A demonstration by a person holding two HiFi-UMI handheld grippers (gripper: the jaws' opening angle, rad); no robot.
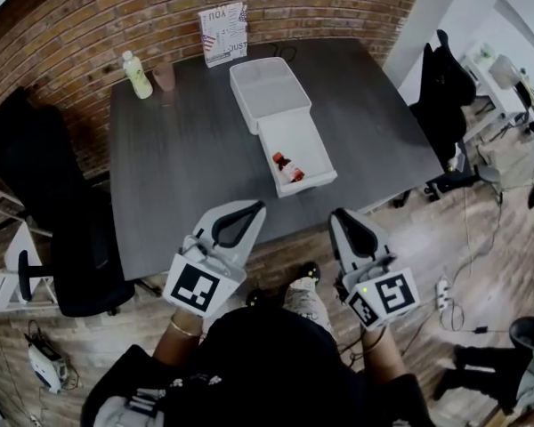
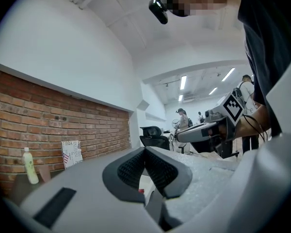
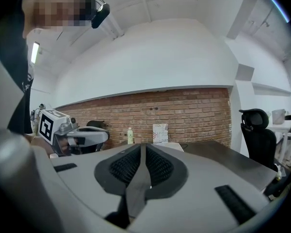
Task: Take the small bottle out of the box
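Observation:
The small bottle (image 1: 287,167) with a red cap lies on its side inside the open white box (image 1: 304,142), near the box's front end on the dark table (image 1: 178,167). The box's lid (image 1: 269,92) lies flat behind it. My left gripper (image 1: 252,208) hovers over the table's near edge, left of the box, its jaws together with nothing between them (image 2: 145,150). My right gripper (image 1: 338,214) hangs just off the near edge, in front of the box, and its jaws (image 3: 141,147) also meet with nothing held.
At the table's back left stand a pale green bottle (image 1: 136,75) and a brown cup (image 1: 165,76); a printed card (image 1: 223,32) leans against the brick wall. Black office chairs stand to the left (image 1: 67,238) and right (image 1: 445,87).

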